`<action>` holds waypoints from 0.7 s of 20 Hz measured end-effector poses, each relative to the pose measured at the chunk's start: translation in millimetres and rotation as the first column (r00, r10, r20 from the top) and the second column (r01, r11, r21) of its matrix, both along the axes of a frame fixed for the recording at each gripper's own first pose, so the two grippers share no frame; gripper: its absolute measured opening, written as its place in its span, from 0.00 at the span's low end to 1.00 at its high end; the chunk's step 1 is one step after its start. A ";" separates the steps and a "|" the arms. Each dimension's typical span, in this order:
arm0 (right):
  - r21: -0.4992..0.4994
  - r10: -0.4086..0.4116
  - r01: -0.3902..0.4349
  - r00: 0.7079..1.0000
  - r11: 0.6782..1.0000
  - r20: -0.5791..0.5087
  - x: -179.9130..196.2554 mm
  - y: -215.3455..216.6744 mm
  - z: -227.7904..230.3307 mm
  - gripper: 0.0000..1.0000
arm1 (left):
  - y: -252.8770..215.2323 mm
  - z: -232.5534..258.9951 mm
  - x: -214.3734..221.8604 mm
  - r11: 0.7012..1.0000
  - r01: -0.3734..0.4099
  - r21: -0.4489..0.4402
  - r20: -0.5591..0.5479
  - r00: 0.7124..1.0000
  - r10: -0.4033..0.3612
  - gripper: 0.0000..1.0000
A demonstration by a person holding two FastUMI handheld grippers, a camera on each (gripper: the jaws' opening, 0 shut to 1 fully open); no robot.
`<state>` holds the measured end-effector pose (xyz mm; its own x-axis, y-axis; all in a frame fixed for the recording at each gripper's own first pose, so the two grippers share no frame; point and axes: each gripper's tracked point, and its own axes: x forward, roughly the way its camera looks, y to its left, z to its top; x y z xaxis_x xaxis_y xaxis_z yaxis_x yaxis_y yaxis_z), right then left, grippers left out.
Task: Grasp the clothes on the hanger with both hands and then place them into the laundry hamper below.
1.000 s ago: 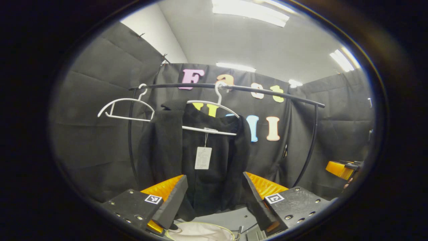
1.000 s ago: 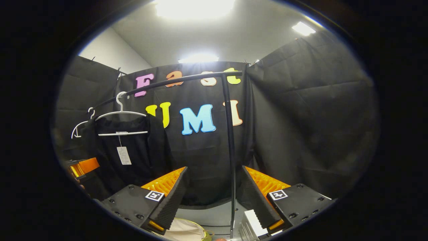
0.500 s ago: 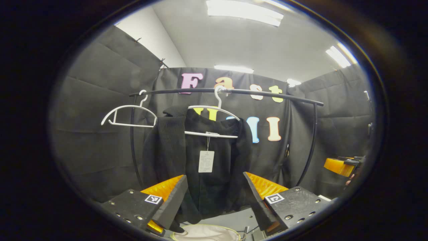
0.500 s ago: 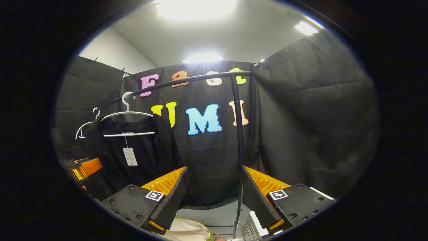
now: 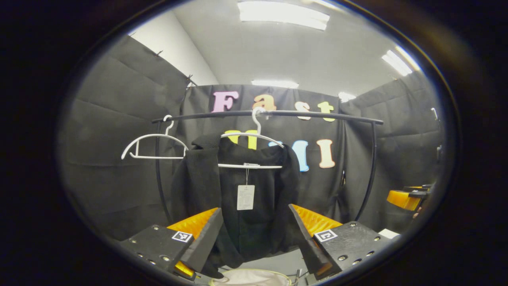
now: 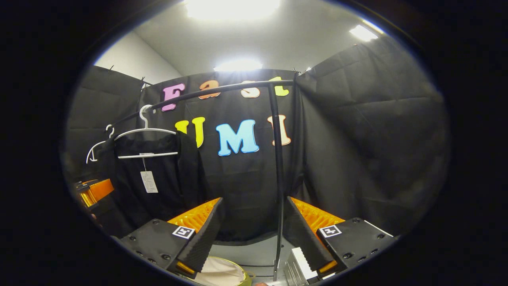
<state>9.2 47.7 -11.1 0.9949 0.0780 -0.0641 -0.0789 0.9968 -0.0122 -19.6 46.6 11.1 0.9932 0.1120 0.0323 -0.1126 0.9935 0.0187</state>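
Hamper (image 5: 251,277) cut off at the bottom of the left gripper view, just a pale fabric rim with yellowish edge; same in the right gripper view (image 6: 222,272), partly behind a finger. Garment (image 5: 242,198) is black against the black wall, outline hard to follow, lower hem hidden behind the fingers. It drapes over a thin white hanger (image 5: 252,149) hooked mid-rail (image 5: 270,114); a paper tag (image 5: 245,197) hangs from the hanger bar on a string, print too small to tell. Second white hanger (image 5: 154,143) bare, near the rail's left end. Rail is a dark curved tube on thin uprights.

Left gripper (image 5: 254,238) released, fingers wide apart, aimed straight at the garment, not touching it. Right gripper (image 6: 251,234) also released, pointed at the rail's right upright (image 6: 277,174), garment (image 6: 158,178) well off to its left. Ribbed pads, flat wedge-shaped fingers.
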 end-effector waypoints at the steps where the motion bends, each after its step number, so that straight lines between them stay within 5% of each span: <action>1: -0.005 0.012 -0.012 1.000 1.000 0.005 2.6 5.2 0.9 0.92 | 4.9 1.9 -3.3 1.000 -0.012 0.002 0.004 1.000 0.012 0.94; 14: 0.000 0.214 -0.214 0.975 0.977 -0.053 74.6 82.8 2.2 0.98 | 67.2 12.9 1.4 0.968 -0.230 -0.102 -0.020 0.973 0.229 0.94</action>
<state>83.8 130.5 -8.9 0.9504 0.2881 -0.1169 -0.2910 0.9567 -0.0079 -18.2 113.8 24.0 0.9406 0.3395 0.0005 -0.3384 0.9375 -0.0808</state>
